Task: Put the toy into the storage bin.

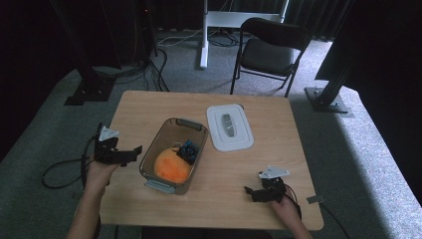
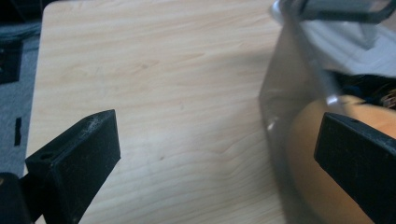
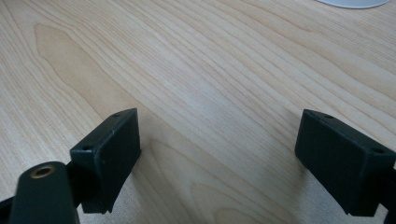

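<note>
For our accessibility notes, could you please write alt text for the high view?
A clear bin on a wooden table holds an orange ball and a small black-and-blue item; its white lid lies beside it. The left gripper, open, points at the bin, and the right gripper hovers near the table's front edge.
</note>
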A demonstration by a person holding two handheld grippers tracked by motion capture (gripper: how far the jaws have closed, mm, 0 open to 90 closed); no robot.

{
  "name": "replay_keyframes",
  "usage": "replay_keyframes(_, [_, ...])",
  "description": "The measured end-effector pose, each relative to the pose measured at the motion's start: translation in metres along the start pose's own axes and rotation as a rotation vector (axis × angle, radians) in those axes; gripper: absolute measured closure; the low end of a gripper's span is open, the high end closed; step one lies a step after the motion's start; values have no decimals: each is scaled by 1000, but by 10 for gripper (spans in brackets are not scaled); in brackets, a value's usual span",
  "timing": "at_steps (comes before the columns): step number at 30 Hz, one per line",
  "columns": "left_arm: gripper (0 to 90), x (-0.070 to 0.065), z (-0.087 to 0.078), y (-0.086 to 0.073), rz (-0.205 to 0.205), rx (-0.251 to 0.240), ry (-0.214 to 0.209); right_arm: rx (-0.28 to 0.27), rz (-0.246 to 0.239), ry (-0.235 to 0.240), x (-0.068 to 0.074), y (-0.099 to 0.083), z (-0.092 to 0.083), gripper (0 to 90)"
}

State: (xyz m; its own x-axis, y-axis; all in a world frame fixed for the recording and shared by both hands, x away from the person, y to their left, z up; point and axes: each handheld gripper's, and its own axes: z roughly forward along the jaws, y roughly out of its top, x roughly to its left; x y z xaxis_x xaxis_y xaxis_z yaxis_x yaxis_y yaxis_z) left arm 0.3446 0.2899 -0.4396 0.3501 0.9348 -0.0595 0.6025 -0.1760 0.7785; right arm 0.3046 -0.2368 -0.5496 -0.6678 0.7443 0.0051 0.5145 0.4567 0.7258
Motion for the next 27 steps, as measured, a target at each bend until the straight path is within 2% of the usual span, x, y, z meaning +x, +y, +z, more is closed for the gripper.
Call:
replay_keyframes(6, [10, 16, 10, -21, -32, 4, 5, 0, 0, 0, 0, 0, 0, 134])
replay_keyframes(11, [10, 22, 20, -38, -44, 24, 17, -1, 0, 0, 0, 0, 0, 134])
replay_keyframes(17, [10, 22, 24, -50, -39, 18, 10, -1, 0, 0, 0, 0, 0, 134])
replay_keyframes(27, [11, 21, 30, -73, -40, 37, 31, -1, -1, 0, 0, 0, 0, 134])
